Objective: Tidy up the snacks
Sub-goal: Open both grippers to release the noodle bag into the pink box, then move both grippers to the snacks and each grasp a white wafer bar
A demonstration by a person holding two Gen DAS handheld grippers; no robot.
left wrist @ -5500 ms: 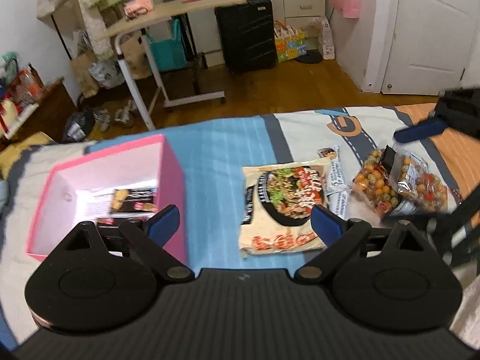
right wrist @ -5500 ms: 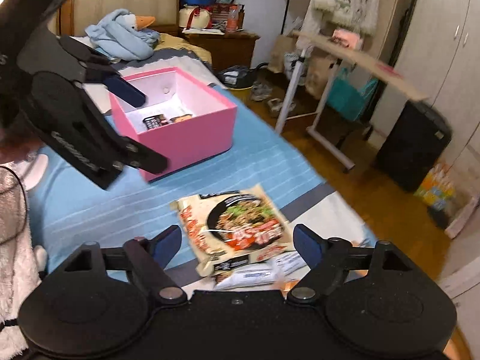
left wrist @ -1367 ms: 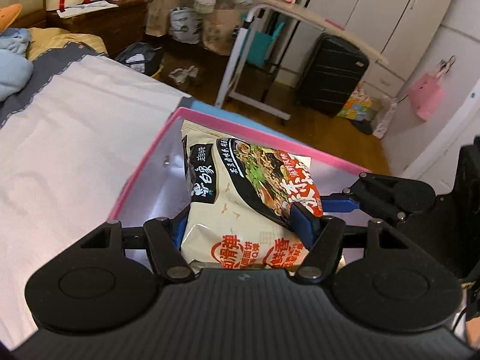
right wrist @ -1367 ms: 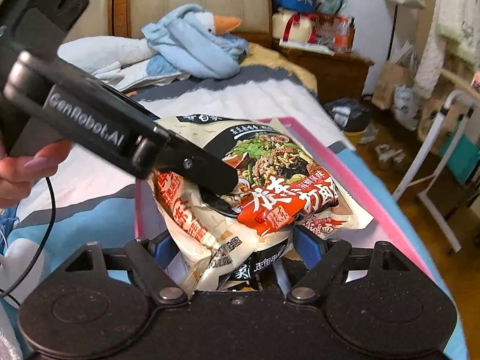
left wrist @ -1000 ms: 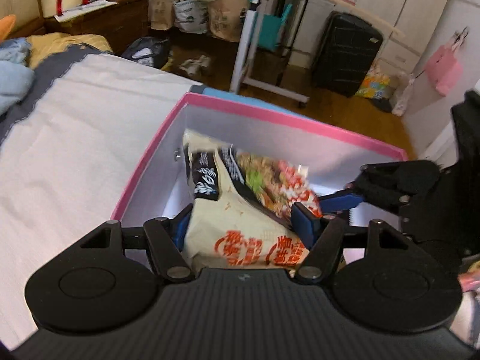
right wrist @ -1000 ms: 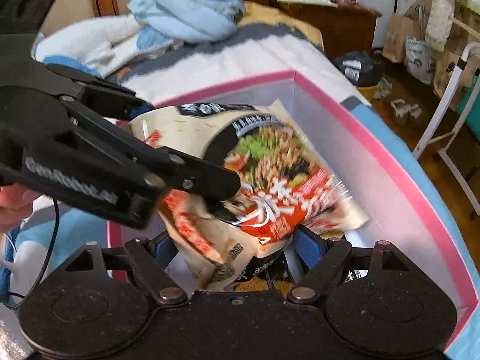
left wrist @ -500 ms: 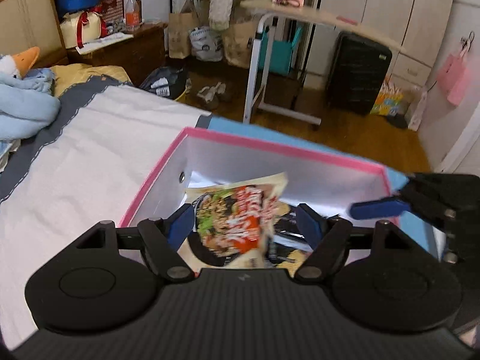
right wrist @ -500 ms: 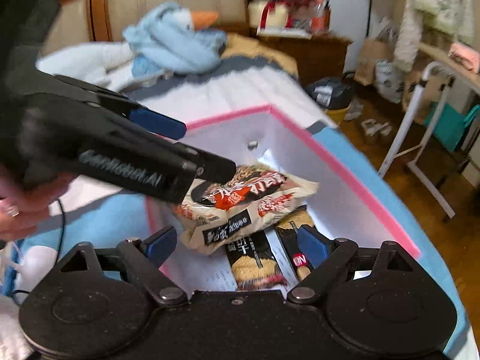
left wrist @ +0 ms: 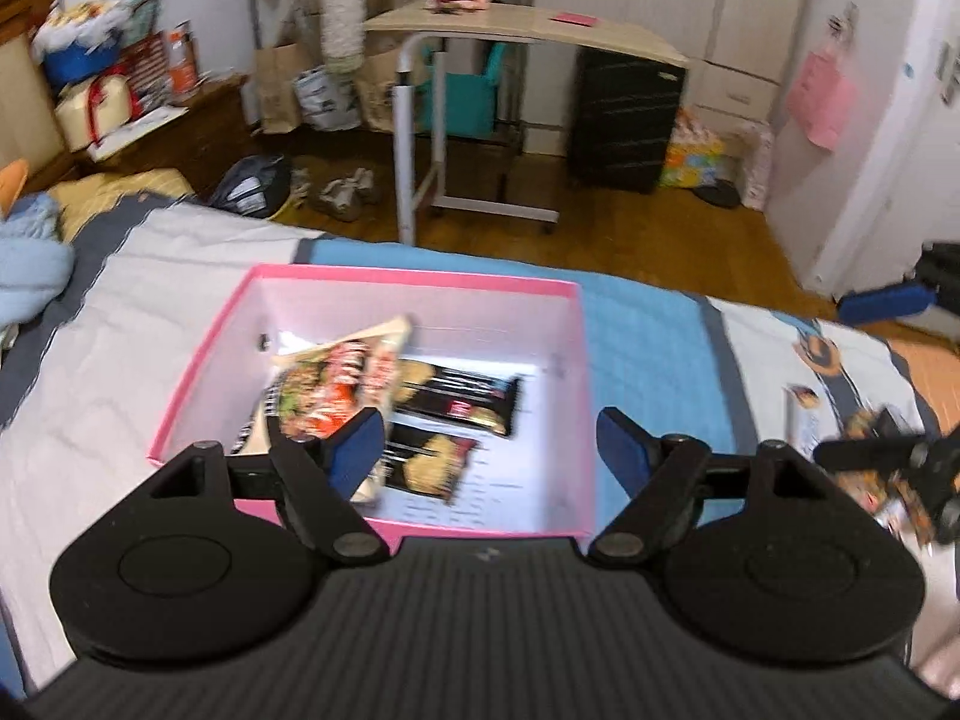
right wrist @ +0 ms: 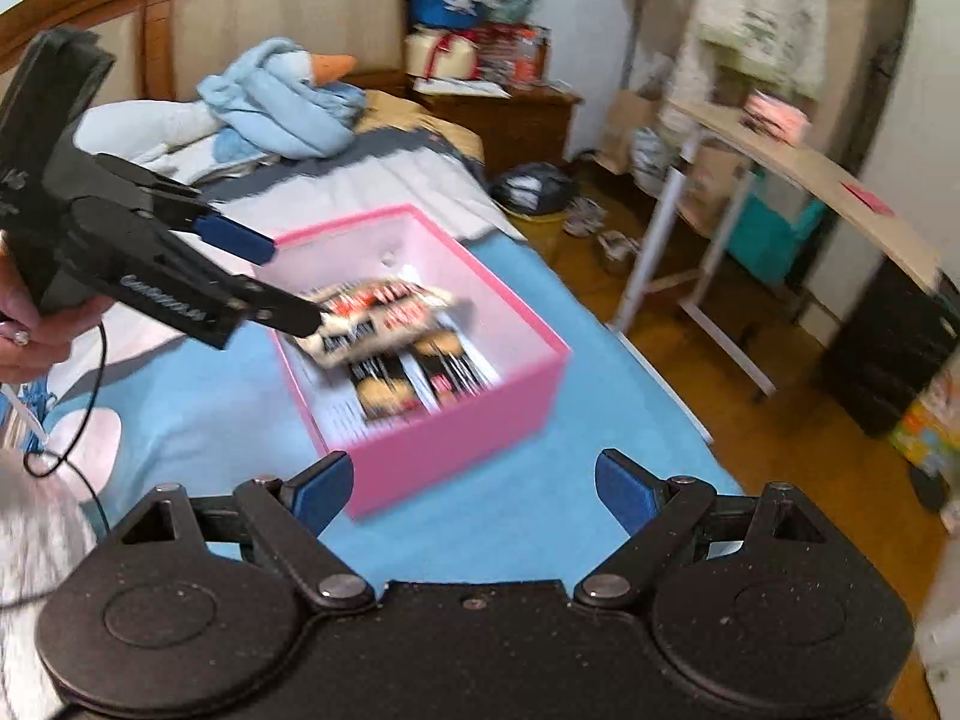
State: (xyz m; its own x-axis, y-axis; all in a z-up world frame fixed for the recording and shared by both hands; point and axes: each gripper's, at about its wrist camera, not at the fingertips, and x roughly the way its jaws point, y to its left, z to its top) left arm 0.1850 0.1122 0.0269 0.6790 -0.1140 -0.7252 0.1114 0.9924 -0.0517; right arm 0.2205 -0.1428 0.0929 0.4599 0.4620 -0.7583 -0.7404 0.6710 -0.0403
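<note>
A pink box (left wrist: 420, 285) stands on the bed; it also shows in the right wrist view (right wrist: 456, 420). The noodle packet (left wrist: 336, 384) lies inside against its left wall, over dark cracker packets (left wrist: 462, 399). It shows in the right wrist view too (right wrist: 378, 315). My left gripper (left wrist: 489, 444) is open and empty, above the box's near edge. My right gripper (right wrist: 465, 489) is open and empty, back from the box over the blue sheet. A bag of coloured snacks (left wrist: 870, 426) lies on the bed at the right, partly hidden by the right gripper.
A blue plush goose (right wrist: 282, 108) lies by the headboard. A rolling side table (left wrist: 522, 30) and a black suitcase (left wrist: 624, 120) stand on the wood floor beyond the bed. A small wrapped packet (left wrist: 801, 414) lies near the snack bag.
Both grippers have let go of the noodle packet and opened. The packet has dropped into the pink box. Both grippers have pulled up and back, the right one swinging off to the right.
</note>
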